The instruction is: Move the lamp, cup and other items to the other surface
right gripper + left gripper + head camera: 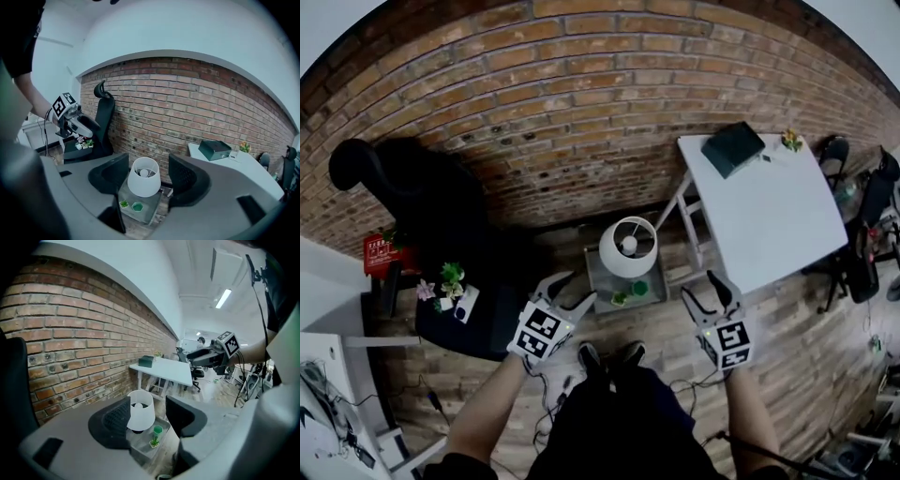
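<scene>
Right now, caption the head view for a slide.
Left gripper and right gripper, both open, hover before a lamp on a small table.

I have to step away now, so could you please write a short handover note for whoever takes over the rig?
Left gripper: open, empty.
Right gripper: open, empty.
Both hover near the small grey side table, touching nothing.
On it: white-shaded lamp, green cup, small potted plant.
Done: none of the three is moved yet.
Left: carry all three, presumably to the white rectangular table on the right.
</scene>
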A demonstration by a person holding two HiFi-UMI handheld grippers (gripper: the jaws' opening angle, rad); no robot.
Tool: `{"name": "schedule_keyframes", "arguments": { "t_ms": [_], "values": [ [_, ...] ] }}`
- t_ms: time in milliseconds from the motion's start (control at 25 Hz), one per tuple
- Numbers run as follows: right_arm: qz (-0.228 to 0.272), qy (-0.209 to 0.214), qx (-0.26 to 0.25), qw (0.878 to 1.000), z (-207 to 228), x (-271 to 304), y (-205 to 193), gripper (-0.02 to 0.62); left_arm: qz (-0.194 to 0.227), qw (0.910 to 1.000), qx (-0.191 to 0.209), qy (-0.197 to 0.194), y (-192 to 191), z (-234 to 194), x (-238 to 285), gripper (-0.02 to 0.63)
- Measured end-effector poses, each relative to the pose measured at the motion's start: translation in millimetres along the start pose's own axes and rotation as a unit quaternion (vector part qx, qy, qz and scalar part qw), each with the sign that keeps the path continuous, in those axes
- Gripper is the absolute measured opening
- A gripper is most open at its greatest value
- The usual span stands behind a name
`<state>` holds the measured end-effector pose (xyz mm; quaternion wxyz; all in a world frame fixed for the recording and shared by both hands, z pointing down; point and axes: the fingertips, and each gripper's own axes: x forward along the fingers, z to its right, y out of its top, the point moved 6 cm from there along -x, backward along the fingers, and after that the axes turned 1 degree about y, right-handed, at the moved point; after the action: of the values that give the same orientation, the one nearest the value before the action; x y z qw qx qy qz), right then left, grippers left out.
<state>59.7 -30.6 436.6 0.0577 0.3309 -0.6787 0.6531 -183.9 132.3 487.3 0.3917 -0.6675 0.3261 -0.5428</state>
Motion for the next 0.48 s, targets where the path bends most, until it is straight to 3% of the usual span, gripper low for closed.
{"name": "schedule_keyframes", "arguments": {
  "t_ms": [480],
  "values": [
    [0.001, 0.097, 0.055, 0.994, 27, 68, -60, 0.276, -0.088, 0.9956, 0.03, -0.013, -18, -20, 74, 0.232]
  ]
}}
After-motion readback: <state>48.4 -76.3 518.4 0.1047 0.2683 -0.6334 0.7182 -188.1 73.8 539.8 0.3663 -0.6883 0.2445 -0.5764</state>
